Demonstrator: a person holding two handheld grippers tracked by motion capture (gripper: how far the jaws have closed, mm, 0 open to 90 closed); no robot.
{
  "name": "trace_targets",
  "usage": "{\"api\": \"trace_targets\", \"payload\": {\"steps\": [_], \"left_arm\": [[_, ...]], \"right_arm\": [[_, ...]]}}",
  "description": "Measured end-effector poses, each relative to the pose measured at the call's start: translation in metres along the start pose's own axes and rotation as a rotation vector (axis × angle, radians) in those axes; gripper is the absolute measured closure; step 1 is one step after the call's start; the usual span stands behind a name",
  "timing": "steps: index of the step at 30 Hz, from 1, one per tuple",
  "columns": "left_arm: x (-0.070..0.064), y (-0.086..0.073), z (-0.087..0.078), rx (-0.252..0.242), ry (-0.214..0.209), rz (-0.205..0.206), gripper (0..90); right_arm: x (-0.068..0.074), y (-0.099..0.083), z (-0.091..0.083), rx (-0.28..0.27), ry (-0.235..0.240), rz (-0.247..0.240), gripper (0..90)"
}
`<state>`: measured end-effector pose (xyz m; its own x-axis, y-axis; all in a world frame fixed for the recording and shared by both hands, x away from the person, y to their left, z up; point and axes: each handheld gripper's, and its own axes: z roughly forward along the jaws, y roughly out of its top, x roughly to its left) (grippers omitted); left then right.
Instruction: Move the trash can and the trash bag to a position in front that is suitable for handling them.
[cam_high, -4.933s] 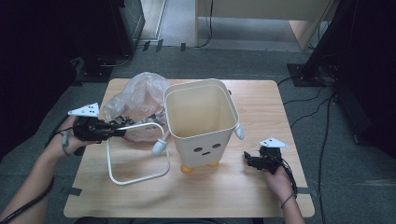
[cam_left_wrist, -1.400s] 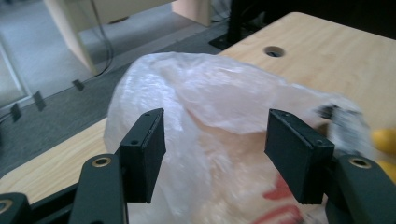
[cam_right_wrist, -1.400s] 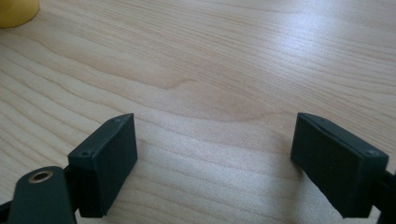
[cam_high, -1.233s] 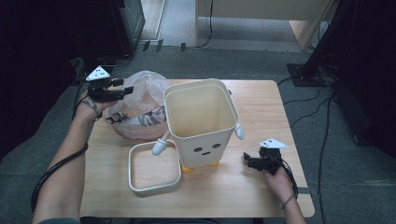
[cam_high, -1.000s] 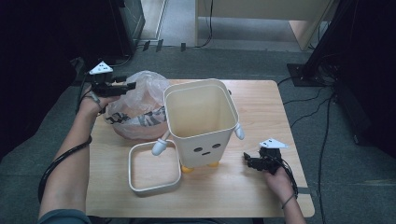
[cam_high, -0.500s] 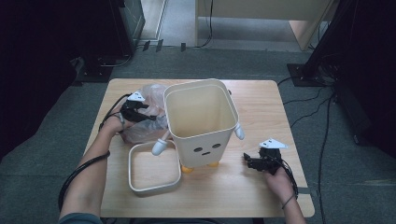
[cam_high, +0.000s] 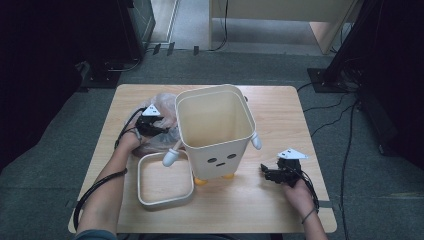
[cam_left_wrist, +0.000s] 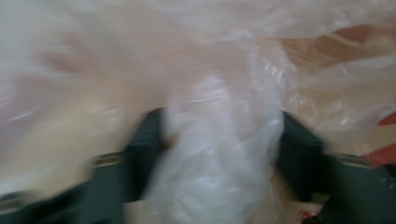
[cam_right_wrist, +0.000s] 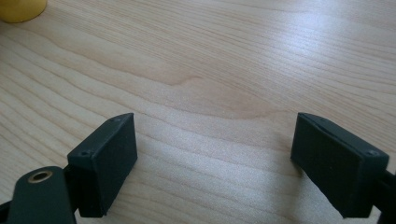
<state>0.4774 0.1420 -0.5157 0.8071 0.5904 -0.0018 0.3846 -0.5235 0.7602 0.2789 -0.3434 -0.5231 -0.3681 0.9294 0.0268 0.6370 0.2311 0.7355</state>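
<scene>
A person at a wooden table (cam_high: 280, 210) works two hand-held grippers beside a cream bin (cam_high: 216, 131), which stands upright at centre on yellow feet and has a simple face of two dots and a dash on its front wall. No brand or readable text shows anywhere.

The left gripper (cam_high: 152, 125) is pushed into a crumpled clear plastic bag (cam_high: 162, 120) lying at the bin's left, touching its side. In the left gripper view the jaws stand apart w/ a bunch of the bag (cam_left_wrist: 219, 163) filling the gap between them; the frame is blurred, so whether the pads actually press the film can't be told.

A cream square lid ring (cam_high: 165, 180) lies flat in front of the bag, just left of the bin's feet.

The right gripper (cam_high: 272, 174) sits low over bare tabletop at the bin's right, well apart from the bag. Its jaws are wide apart, w/ nothing between them but wood grain (cam_right_wrist: 210, 93); a yellow foot (cam_right_wrist: 21, 9) shows at the top-left corner.
</scene>
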Motion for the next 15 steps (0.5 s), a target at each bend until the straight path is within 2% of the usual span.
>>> {"api": "trace_targets", "payload": {"steps": [3,4,5,7,10,14,15], "left_arm": [[-0.005,-0.001,-0.001,-0.005,-0.006,0.040,68.0],[-0.006,-0.001,-0.003,0.000,0.019,0.042,77.1],[-0.006,-0.002,-0.004,-0.005,0.027,0.020,84.0],[-0.004,-0.005,-0.006,-0.008,0.024,-0.042,87.9],[-0.001,-0.006,-0.012,-0.006,0.010,-0.081,89.0],[0.008,-0.001,-0.030,-0.081,-0.017,-0.163,89.4],[0.011,0.003,-0.035,-0.085,-0.015,-0.177,89.5]], "right_arm": [[0.000,0.000,0.000,0.000,0.000,-0.001,14.3],[0.000,0.000,0.000,0.000,0.000,-0.001,14.4],[0.000,0.000,0.000,0.000,0.001,-0.002,14.3],[0.000,0.000,0.000,0.000,0.002,-0.002,14.3],[0.000,0.000,0.000,0.000,0.003,-0.002,14.4],[0.000,0.000,0.000,0.000,0.003,-0.002,14.3],[0.000,0.000,0.000,0.000,0.003,-0.002,14.3]]}}
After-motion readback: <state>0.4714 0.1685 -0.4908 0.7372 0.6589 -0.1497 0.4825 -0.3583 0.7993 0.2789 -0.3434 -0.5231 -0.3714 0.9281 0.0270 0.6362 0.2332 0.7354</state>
